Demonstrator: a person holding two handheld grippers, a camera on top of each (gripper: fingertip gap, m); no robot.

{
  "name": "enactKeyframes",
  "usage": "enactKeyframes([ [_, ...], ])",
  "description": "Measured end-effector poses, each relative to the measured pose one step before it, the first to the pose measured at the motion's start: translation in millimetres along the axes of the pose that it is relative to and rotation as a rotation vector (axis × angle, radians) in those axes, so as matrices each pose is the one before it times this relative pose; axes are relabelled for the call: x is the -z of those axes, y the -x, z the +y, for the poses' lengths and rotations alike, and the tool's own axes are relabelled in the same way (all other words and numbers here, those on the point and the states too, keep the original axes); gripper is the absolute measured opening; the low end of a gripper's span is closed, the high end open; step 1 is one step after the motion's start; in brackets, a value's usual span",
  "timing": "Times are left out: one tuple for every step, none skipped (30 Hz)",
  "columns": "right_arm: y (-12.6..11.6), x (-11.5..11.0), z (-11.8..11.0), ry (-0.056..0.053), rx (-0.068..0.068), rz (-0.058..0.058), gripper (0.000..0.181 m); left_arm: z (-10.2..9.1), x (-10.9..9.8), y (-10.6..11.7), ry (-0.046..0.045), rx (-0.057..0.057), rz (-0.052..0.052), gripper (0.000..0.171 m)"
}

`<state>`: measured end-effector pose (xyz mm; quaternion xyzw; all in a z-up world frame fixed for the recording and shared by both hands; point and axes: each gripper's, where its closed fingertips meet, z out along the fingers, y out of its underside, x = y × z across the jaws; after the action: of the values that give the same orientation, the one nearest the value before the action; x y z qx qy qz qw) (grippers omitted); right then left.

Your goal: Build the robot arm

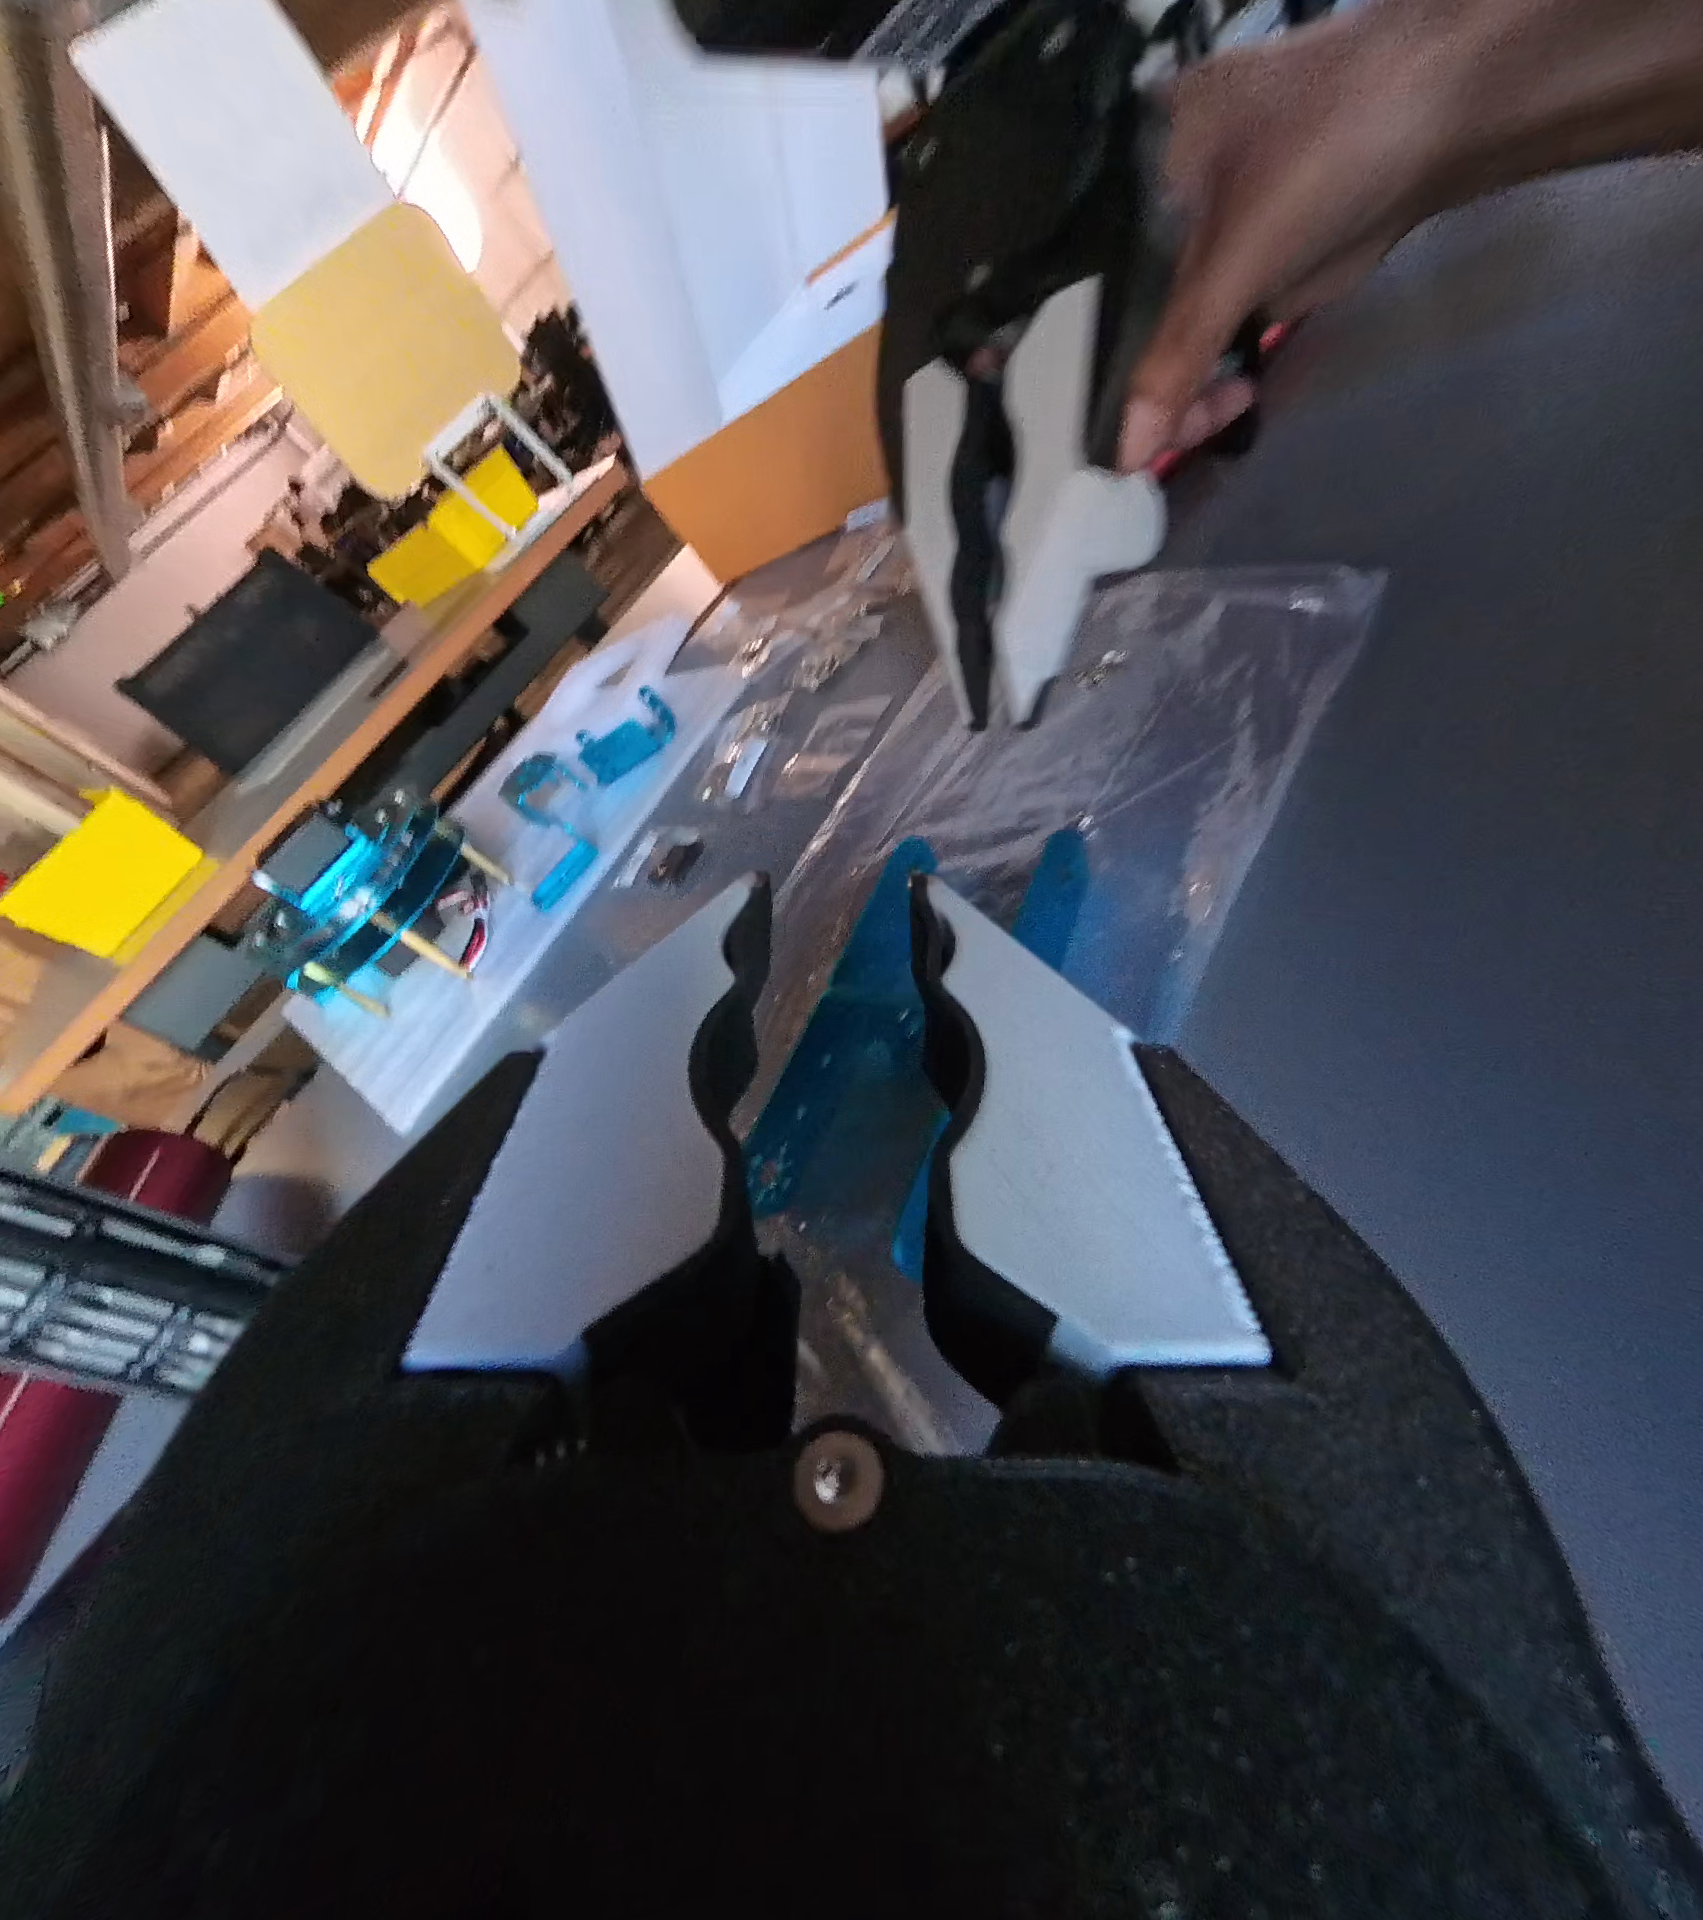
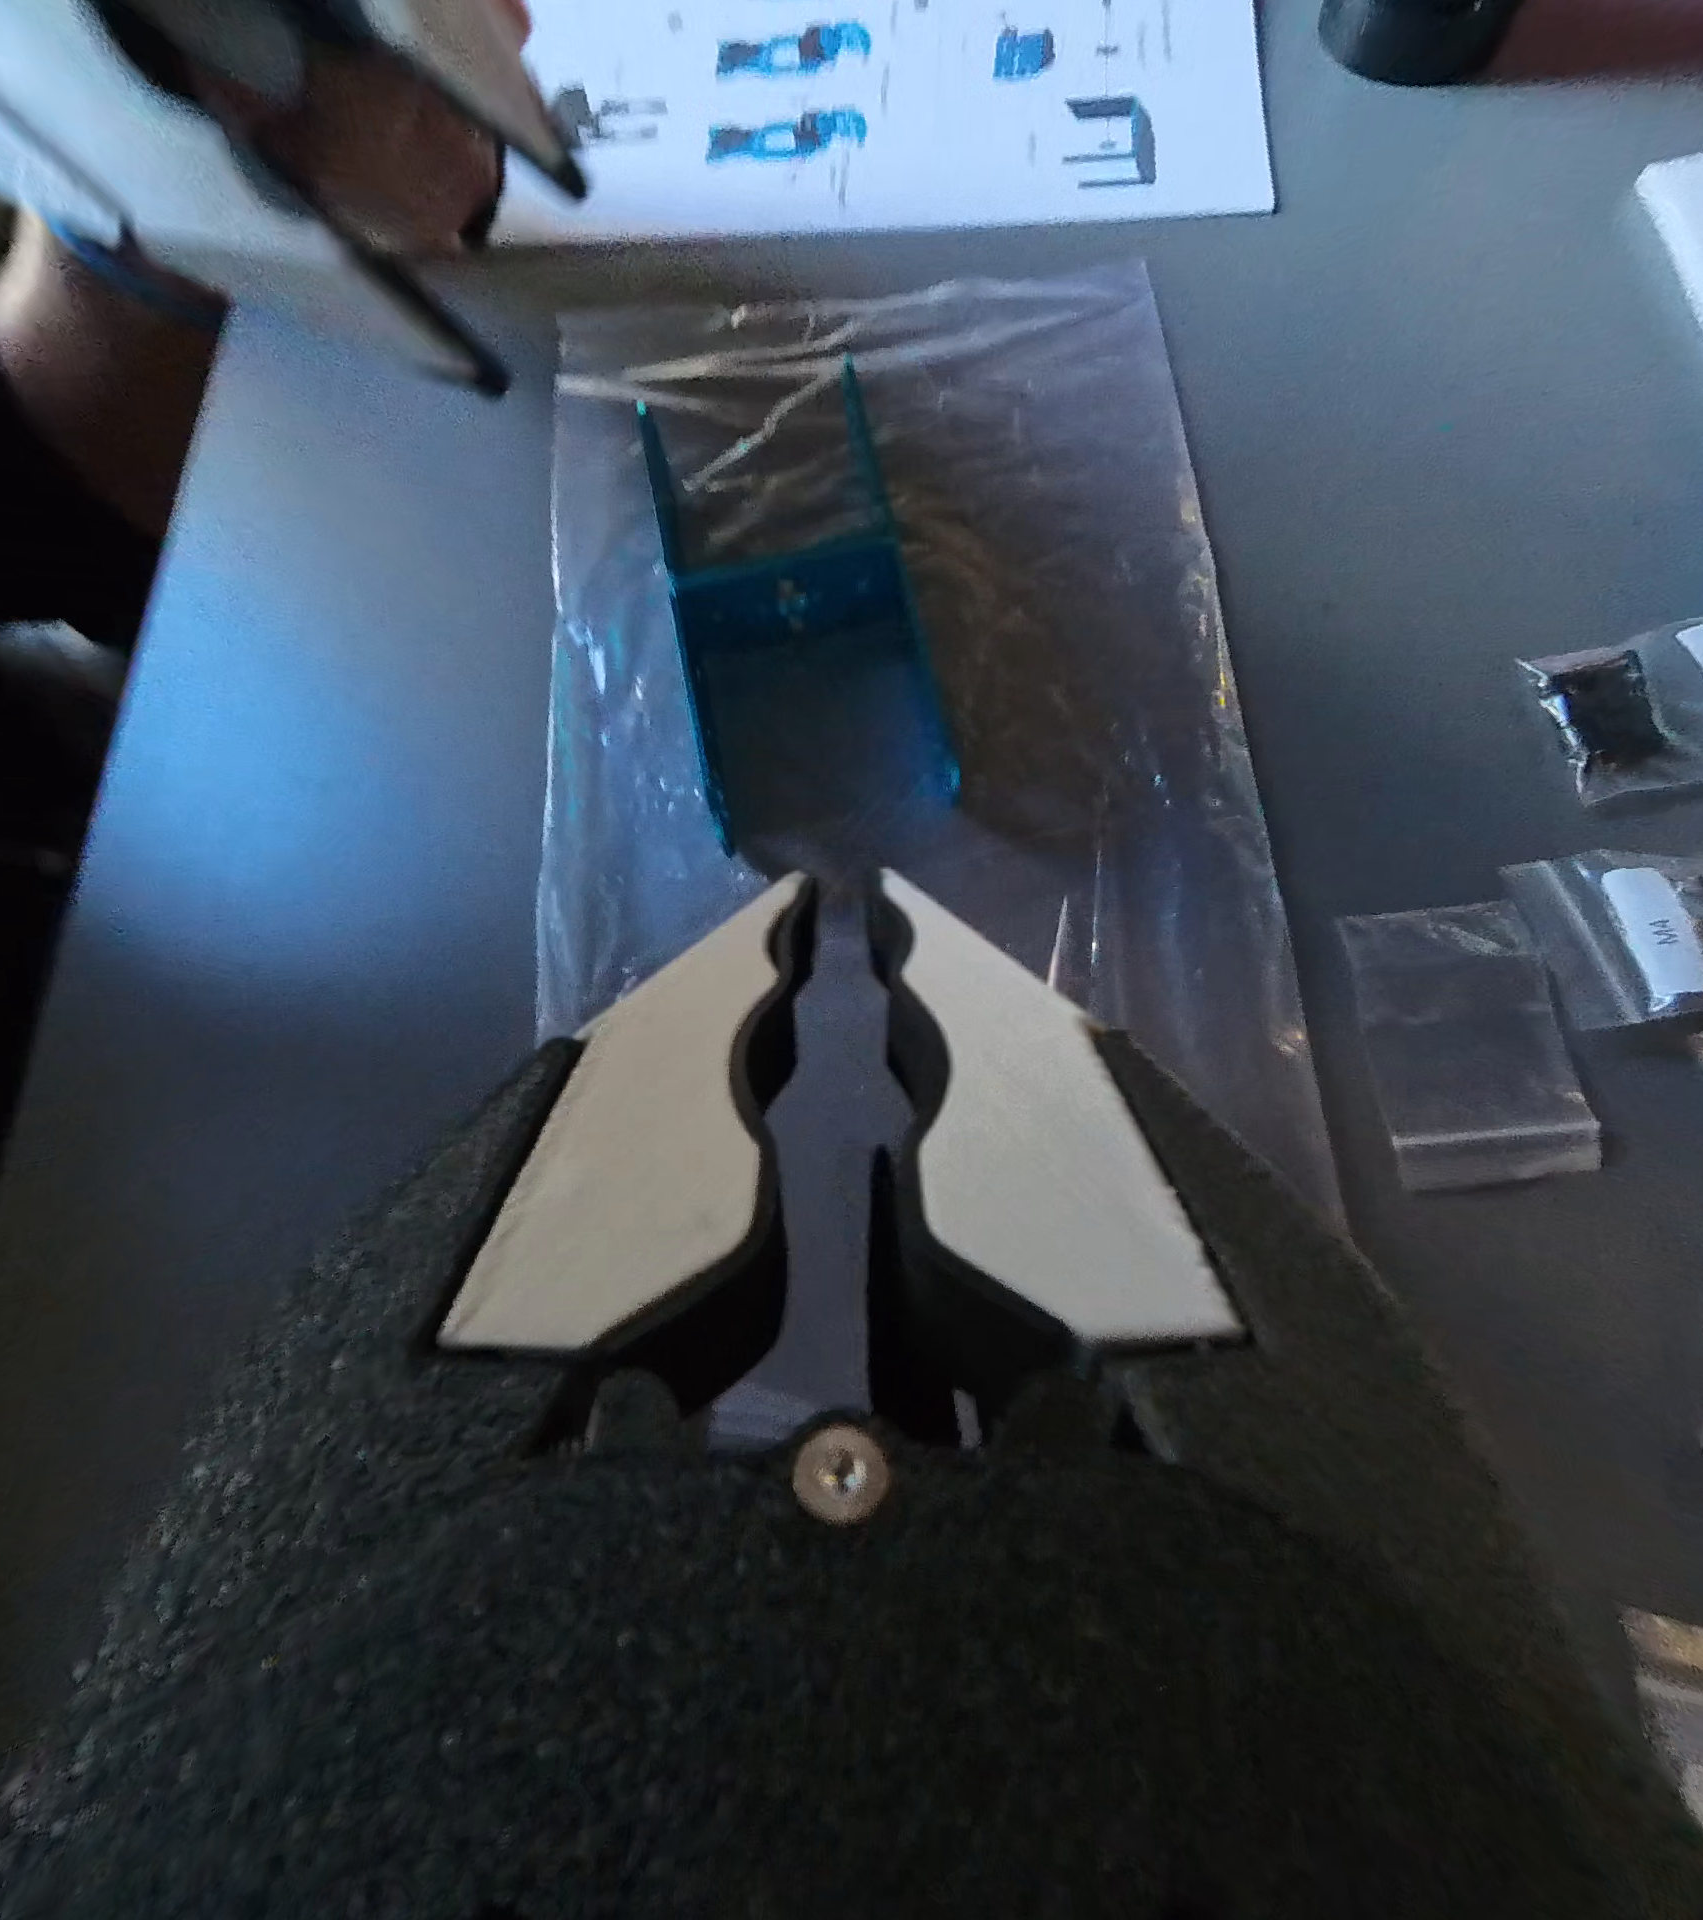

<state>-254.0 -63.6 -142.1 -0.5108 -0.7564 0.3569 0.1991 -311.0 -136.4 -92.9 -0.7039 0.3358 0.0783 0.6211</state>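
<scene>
A blue U-shaped metal bracket point(image 2: 795, 613) lies on a clear plastic bag point(image 2: 1086, 727) on the grey table. My right gripper point(image 2: 844, 883) hovers just short of the bracket's near end, over the bag. Its jaws are almost closed, with only a narrow slit, and nothing shows between them. It also shows in the left wrist view point(image 1: 998, 717), held by a hand point(image 1: 1273, 208). My left gripper point(image 1: 839, 888) is partly open and empty, with the bracket point(image 1: 847, 1091) seen through the gap, lying on the bag point(image 1: 1190, 727). In the right wrist view the left gripper point(image 2: 530, 286) is off the bag's far left corner.
A printed sheet with part pictures point(image 2: 930, 156) lies beyond the bag. Several small bags of hardware point(image 2: 1657, 935) lie to the right. A white foam tray point(image 1: 618, 707) with blue parts and a blue acrylic assembly point(image 1: 359, 894) sit at the left. Bare grey table point(image 1: 1553, 935) is on the right. My right fingertips sit around 11 centimeters from my left ones.
</scene>
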Motion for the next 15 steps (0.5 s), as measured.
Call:
enactKeyframes([
  [4.09,-2.79,5.40,0.0432,0.0360,0.0074,0.016,6.26,-0.61,8.45,0.02594,0.0121,-0.0315,0.026],
  [7.06,-3.64,6.37,0.0585,0.0398,-0.0087,0.018,2.63,0.22,9.83,0.01065,0.0030,-0.0449,0.026],
  [2.95,-4.25,2.91,0.0381,0.0344,0.0193,0.018,-0.27,0.56,5.47,-0.00232,0.0103,-0.0215,0.025],
  [2.57,-4.50,0.94,0.0293,0.0318,0.0171,0.018,-2.22,0.58,0.41,-0.00966,0.0242,0.0091,0.025],
  [5.05,-3.85,0.88,0.0328,0.0319,-0.0042,0.011,-2.94,0.56,-1.71,-0.01182,0.0202,0.0177,0.025],
  [2.83,-2.51,1.02,0.0344,0.0277,0.0022,0.004,-2.80,0.20,-1.00,-0.01067,0.0026,0.0045,0.025],
  [-1.61,-1.08,2.56,0.0492,0.0228,0.0197,0.002,-1.83,-0.44,-0.85,-0.00428,-0.0091,-0.0001,0.025],
  [-1.57,-0.07,2.45,0.0559,0.0177,0.0053,0.004,-0.39,-0.93,-1.30,0.00328,-0.0102,0.0024,0.025],
  [1.98,0.17,1.22,0.0556,0.0115,-0.0282,0.005,0.76,-1.30,-1.57,0.00947,-0.0087,0.0068,0.025],
  [-0.72,0.43,0.97,0.0604,0.0113,-0.0191,0.005,0.79,-1.13,0.16,0.00896,-0.0089,-0.0029,0.025],
  [-1.32,0.24,1.53,0.0613,0.0179,-0.0145,0.007,0.51,-0.71,1.23,0.00644,-0.0078,-0.0076,0.026],
  [-2.66,0.99,1.96,0.0622,0.0236,-0.0052,0.010,0.12,-0.03,0.78,0.00154,0.0013,-0.0001,0.026],
  [-4.78,1.70,0.25,0.0437,0.0239,0.0092,0.012,-0.13,0.70,0.14,-0.00207,0.0122,0.0090,0.025],
  [-1.55,1.41,-1.52,0.0204,0.0254,-0.0078,0.012,-0.48,1.02,0.28,-0.00495,0.0159,0.0100,0.025],
  [2.07,0.35,-2.29,0.0027,0.0219,-0.0262,0.011,-0.89,1.56,1.34,-0.00827,0.0110,0.0009,0.025],
])
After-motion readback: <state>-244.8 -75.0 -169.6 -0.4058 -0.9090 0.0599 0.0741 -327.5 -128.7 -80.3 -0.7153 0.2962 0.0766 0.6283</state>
